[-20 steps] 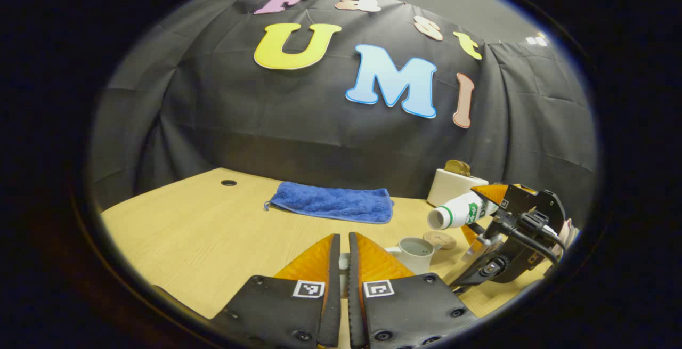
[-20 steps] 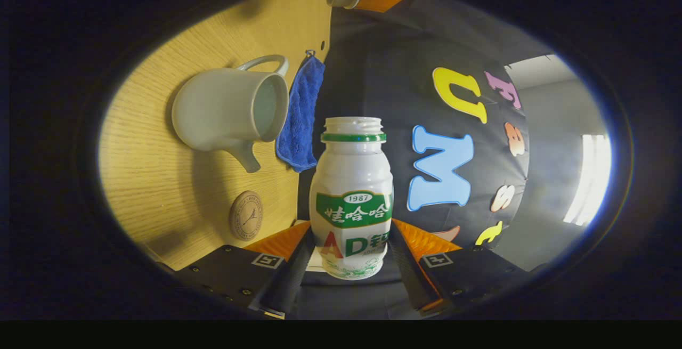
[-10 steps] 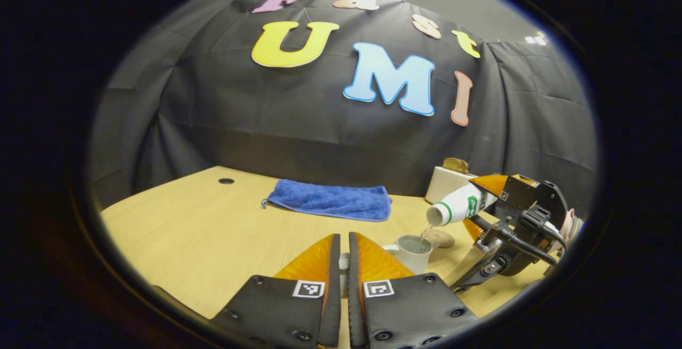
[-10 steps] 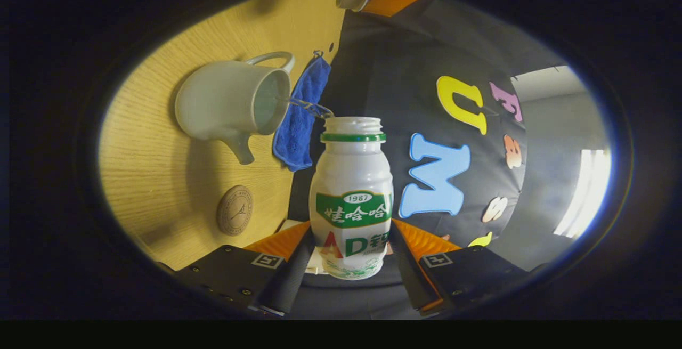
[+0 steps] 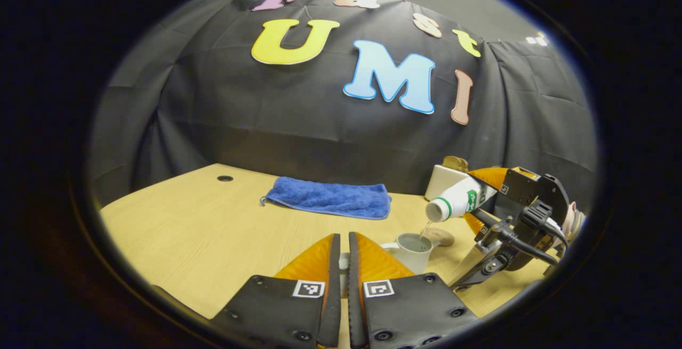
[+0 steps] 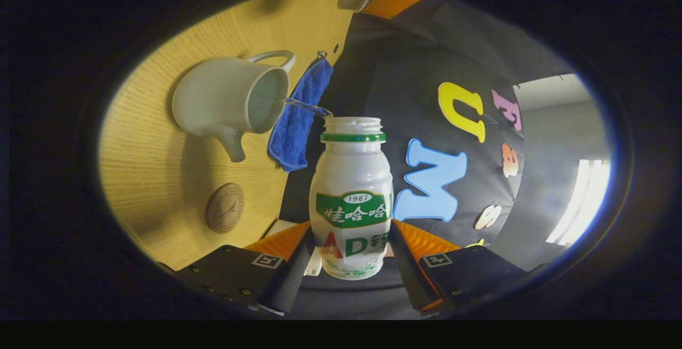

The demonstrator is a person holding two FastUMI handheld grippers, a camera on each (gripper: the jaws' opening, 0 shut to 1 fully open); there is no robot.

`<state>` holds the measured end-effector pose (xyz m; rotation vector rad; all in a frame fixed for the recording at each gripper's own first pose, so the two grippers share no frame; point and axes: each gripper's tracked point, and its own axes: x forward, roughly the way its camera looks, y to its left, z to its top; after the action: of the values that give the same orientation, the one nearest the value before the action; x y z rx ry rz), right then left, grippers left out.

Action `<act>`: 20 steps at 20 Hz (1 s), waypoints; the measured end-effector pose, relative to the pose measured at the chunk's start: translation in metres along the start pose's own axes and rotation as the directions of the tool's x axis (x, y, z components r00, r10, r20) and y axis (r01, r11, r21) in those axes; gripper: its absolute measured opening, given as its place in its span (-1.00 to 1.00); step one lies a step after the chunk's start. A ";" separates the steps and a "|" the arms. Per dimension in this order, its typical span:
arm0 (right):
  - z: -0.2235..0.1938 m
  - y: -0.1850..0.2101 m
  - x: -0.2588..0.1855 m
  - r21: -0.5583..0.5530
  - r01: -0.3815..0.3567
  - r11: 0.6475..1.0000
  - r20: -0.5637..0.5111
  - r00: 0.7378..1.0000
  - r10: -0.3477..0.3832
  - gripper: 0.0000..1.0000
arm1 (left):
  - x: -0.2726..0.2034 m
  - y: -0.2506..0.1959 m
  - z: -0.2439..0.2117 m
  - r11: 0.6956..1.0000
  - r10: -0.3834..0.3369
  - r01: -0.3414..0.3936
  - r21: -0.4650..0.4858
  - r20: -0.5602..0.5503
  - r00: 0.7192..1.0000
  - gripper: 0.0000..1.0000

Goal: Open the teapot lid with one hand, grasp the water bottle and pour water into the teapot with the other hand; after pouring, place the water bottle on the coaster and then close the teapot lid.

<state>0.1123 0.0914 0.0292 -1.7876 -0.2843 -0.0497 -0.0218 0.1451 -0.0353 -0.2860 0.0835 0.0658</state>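
**Jaws clamped on bottle, water running into teapot**

Your right gripper [image 6: 349,256] has both fingers pressed on the lower body of the bottle [image 6: 351,200], one on each side. In the left gripper view you can see that gripper [image 5: 482,200] at the right of the table [image 5: 186,232], rolled over so the bottle [image 5: 459,201] lies tipped with its open mouth lower than its base and pointing left. A thin stream of water [image 5: 423,230] falls from the mouth into the open teapot [image 5: 413,250] just below it; in the right gripper view the stream [image 6: 303,106] reaches the rim of the teapot [image 6: 226,101].

Your left gripper [image 5: 343,256] is held low and near, left of the teapot, its fingers almost together with a pale object in the narrow gap; you cannot tell from here what it is or whether both fingers press on it.

The teapot stands upright, lid off, with water inside. The coaster [image 6: 225,208] lies bare on the table just beside the teapot. A blue towel [image 5: 327,200] lies flat farther back, and a white box [image 5: 442,181] stands at the far right.
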 end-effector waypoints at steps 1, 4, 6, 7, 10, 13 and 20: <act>0.000 -0.001 0.000 -0.005 0.002 1.000 0.003 1.000 -0.002 0.58 | 0.000 0.000 0.001 1.000 0.001 -0.001 0.001 0.000 1.000 -0.68; -0.001 -0.004 0.002 -0.020 0.009 1.000 0.008 1.000 -0.009 0.58 | 0.000 0.001 0.000 1.000 0.002 -0.002 0.000 0.002 1.000 -0.67; -0.001 -0.005 0.004 -0.030 0.015 0.999 0.014 1.000 -0.014 0.58 | -0.001 0.001 0.000 1.000 0.002 -0.002 -0.002 0.002 1.000 -0.67; 0.000 -0.006 0.004 -0.035 0.018 0.999 0.017 1.000 -0.017 0.58 | -0.001 0.001 0.000 1.000 0.001 -0.001 -0.002 0.001 1.000 -0.67; 0.001 -0.009 0.004 -0.049 0.028 0.998 0.027 0.999 -0.027 0.58 | -0.001 0.001 0.000 1.000 0.000 0.000 0.000 0.001 1.000 -0.67; 0.001 -0.012 0.004 -0.058 0.036 0.998 0.038 0.999 -0.034 0.58 | 0.000 0.002 0.002 1.000 0.002 -0.002 -0.001 0.001 1.000 -0.67; 0.000 -0.018 0.005 -0.087 0.049 0.995 0.057 0.997 -0.044 0.58 | 0.000 0.002 -0.002 1.000 0.000 0.000 -0.004 -0.002 1.000 -0.67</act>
<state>0.1133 0.0964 0.0468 -1.8723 -0.3687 -0.0467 -0.0221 0.1464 -0.0375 -0.2898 0.0858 0.0653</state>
